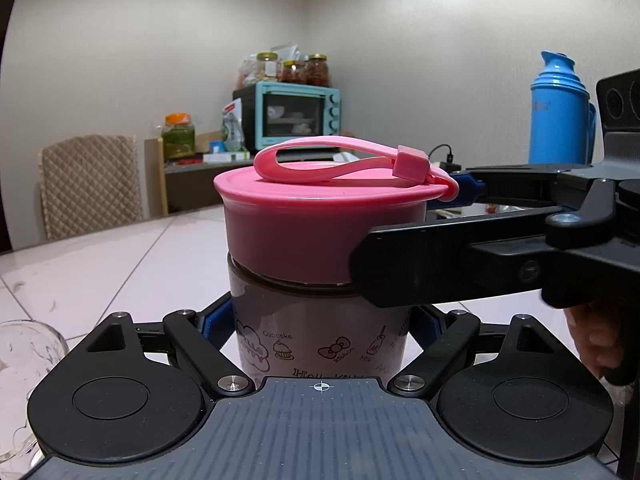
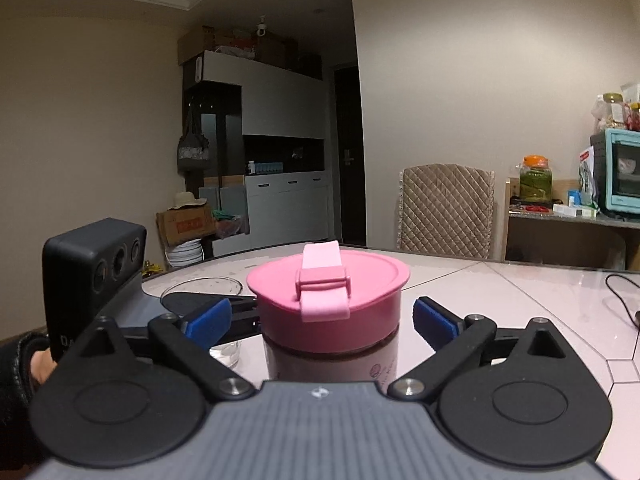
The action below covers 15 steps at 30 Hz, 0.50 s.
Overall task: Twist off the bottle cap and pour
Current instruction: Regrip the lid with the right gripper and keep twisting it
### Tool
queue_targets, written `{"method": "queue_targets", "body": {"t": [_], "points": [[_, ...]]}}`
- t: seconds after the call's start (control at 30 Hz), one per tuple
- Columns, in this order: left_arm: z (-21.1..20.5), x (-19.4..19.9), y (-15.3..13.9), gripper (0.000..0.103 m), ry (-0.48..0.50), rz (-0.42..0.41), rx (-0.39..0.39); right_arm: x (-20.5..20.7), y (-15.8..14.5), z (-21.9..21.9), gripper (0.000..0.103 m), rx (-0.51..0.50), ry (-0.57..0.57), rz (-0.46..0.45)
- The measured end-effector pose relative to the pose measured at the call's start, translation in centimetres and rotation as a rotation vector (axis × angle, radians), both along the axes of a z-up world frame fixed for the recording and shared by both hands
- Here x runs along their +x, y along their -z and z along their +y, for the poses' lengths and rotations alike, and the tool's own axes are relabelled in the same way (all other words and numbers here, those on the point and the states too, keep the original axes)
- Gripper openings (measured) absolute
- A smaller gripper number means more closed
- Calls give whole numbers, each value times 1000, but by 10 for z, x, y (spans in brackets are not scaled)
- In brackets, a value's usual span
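Observation:
A Hello Kitty bottle (image 1: 320, 332) with a wide pink cap (image 1: 316, 224) and a pink strap loop stands upright on the pale tiled table (image 1: 120, 264). My left gripper (image 1: 320, 320) is shut on the bottle's body just below the cap. My right gripper (image 2: 322, 316) is open, its blue pads (image 2: 434, 318) on either side of the pink cap (image 2: 328, 300) with gaps on both sides. In the left wrist view the right gripper (image 1: 452, 236) comes in from the right at cap height. The bottle's body (image 2: 332, 360) shows below the cap.
A clear glass (image 1: 20, 364) stands at the left of the bottle; it also shows in the right wrist view (image 2: 204, 286). A blue thermos (image 1: 560, 112) stands at the far right. A quilted chair (image 1: 90, 184) and a shelf with a teal oven (image 1: 296, 114) are behind the table.

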<state>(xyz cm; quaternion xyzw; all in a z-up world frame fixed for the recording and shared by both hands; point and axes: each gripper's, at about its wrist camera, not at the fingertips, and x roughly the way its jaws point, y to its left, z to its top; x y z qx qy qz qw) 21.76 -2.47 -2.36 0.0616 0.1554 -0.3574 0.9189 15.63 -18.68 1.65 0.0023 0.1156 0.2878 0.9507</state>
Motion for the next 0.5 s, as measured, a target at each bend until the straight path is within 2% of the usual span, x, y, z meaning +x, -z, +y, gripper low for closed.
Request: {"method": "queue_targets", "body": {"t": [0.5], "points": [[-1, -3, 0, 90, 0, 0, 0, 6, 1, 19, 98, -28, 146, 18]]}}
